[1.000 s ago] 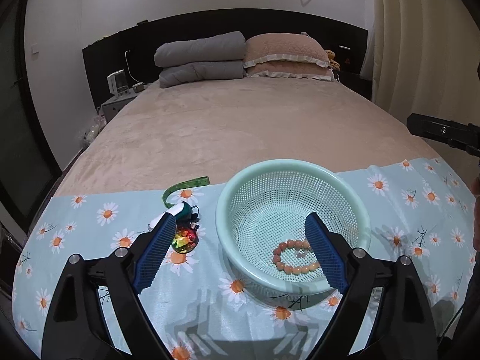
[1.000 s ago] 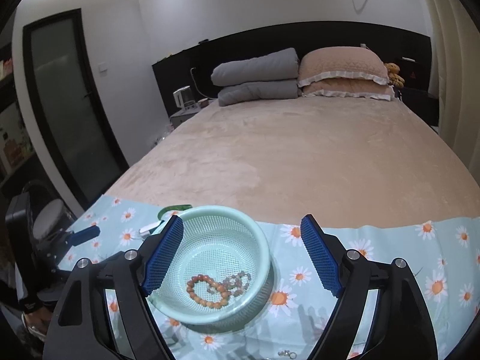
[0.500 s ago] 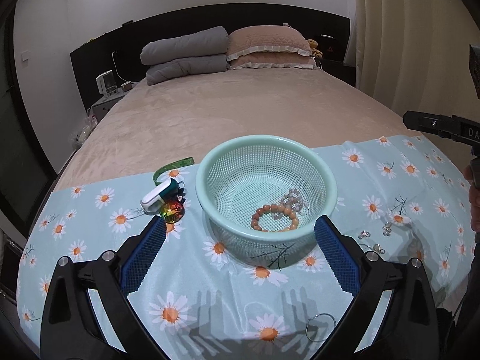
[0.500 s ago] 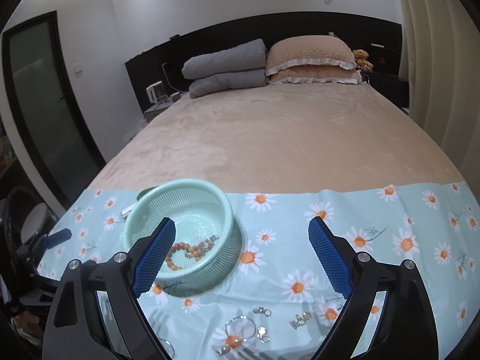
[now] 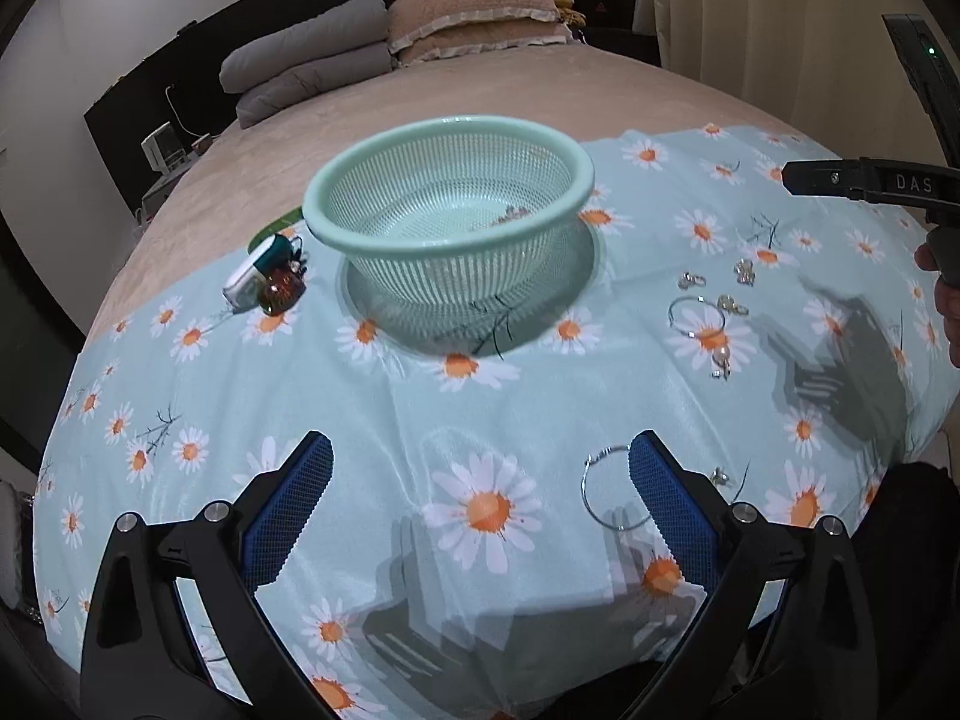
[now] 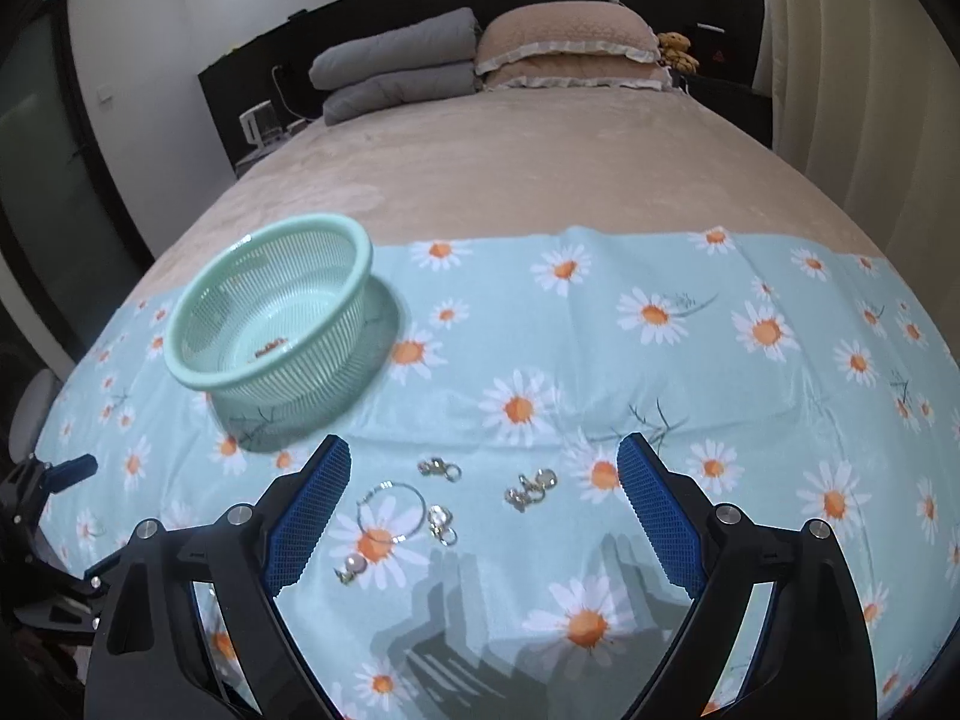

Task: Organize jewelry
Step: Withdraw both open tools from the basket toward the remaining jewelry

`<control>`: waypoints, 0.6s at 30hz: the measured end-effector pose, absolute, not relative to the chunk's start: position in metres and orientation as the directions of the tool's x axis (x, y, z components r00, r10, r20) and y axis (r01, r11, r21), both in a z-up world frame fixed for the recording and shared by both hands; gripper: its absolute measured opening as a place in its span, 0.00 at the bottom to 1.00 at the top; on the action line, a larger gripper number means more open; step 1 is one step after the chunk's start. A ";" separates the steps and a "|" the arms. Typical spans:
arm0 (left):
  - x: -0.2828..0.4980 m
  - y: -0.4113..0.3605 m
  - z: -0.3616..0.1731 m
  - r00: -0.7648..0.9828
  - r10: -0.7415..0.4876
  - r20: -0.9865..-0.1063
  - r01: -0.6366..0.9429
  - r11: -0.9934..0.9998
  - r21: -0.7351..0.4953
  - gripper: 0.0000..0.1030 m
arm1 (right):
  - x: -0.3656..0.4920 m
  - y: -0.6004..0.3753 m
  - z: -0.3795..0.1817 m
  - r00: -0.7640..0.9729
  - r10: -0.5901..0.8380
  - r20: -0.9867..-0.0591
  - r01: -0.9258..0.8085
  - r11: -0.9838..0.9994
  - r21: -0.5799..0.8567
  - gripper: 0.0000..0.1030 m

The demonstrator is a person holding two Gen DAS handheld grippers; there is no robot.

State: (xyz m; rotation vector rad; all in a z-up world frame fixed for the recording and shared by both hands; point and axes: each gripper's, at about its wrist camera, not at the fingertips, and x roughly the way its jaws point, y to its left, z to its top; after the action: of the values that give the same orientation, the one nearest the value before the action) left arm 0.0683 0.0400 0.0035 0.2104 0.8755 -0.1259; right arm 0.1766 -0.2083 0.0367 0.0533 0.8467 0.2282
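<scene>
A mint mesh basket (image 5: 456,276) stands on the daisy cloth (image 5: 420,420) with a bead bracelet (image 6: 270,349) inside. Loose silver pieces lie on the cloth to its right: a large hoop (image 6: 390,510), a pearl earring (image 6: 354,567) and small clasps (image 6: 531,489). My right gripper (image 6: 485,450) hangs open just above these pieces and touches none. My left gripper (image 5: 480,456) is open over bare cloth nearer the front edge. A second silver hoop (image 5: 612,489) lies beside its right finger (image 5: 666,498). In the left wrist view the right gripper's body (image 5: 870,183) shows at the right edge.
Left of the basket lie a white-and-teal item (image 5: 255,276), an amber faceted piece (image 5: 282,291) and a green strip (image 5: 279,222). The beige bed (image 6: 510,168) stretches behind, with pillows (image 6: 564,48) at the headboard. A curtain (image 6: 852,90) hangs on the right. A hand (image 5: 948,300) is at the right edge.
Both grippers have dropped and pulled back toward the near edge of the cloth. The basket now sits farther off, and the loose silver pieces have come into view. Both jaws stand slightly wider.
</scene>
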 end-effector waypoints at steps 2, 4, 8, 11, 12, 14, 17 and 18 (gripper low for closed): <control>0.063 0.038 -0.007 0.616 -0.040 -0.787 0.214 0.970 0.119 0.94 | 0.172 -0.214 0.024 0.629 0.212 -0.748 -0.166 0.977 0.137 0.84; 0.060 0.035 -0.016 0.600 -0.038 -0.799 0.222 0.968 0.120 0.94 | 0.169 -0.218 0.014 0.619 0.198 -0.760 -0.148 0.980 0.134 0.84; 0.056 0.033 -0.031 0.573 -0.031 -0.819 0.229 0.965 0.124 0.94 | 0.168 -0.223 -0.003 0.607 0.166 -0.777 -0.118 0.986 0.119 0.84; 0.056 0.031 -0.044 0.552 -0.010 -0.834 0.232 0.962 0.141 0.94 | 0.168 -0.221 -0.015 0.598 0.166 -0.784 -0.121 0.986 0.116 0.84; 0.056 0.031 -0.048 0.548 -0.005 -0.837 0.231 0.962 0.145 0.94 | 0.169 -0.219 -0.019 0.593 0.166 -0.788 -0.128 0.986 0.111 0.84; 0.056 0.031 -0.054 0.538 -0.013 -0.843 0.238 0.961 0.138 0.94 | 0.169 -0.214 -0.027 0.588 0.161 -0.793 -0.143 0.985 0.093 0.84; 0.053 0.031 -0.057 0.557 -0.039 -0.830 0.238 0.964 0.115 0.94 | 0.169 -0.208 -0.038 0.596 0.137 -0.791 -0.152 0.987 0.057 0.84; 0.054 0.030 -0.057 0.563 -0.052 -0.825 0.242 0.965 0.105 0.94 | 0.169 -0.208 -0.041 0.601 0.126 -0.789 -0.144 0.988 0.048 0.84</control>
State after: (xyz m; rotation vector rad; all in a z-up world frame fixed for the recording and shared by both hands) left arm 0.0537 0.0304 -0.0573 0.2157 0.9597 -0.1745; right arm 0.1686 -0.2076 -0.0413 -0.0217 0.9122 0.1567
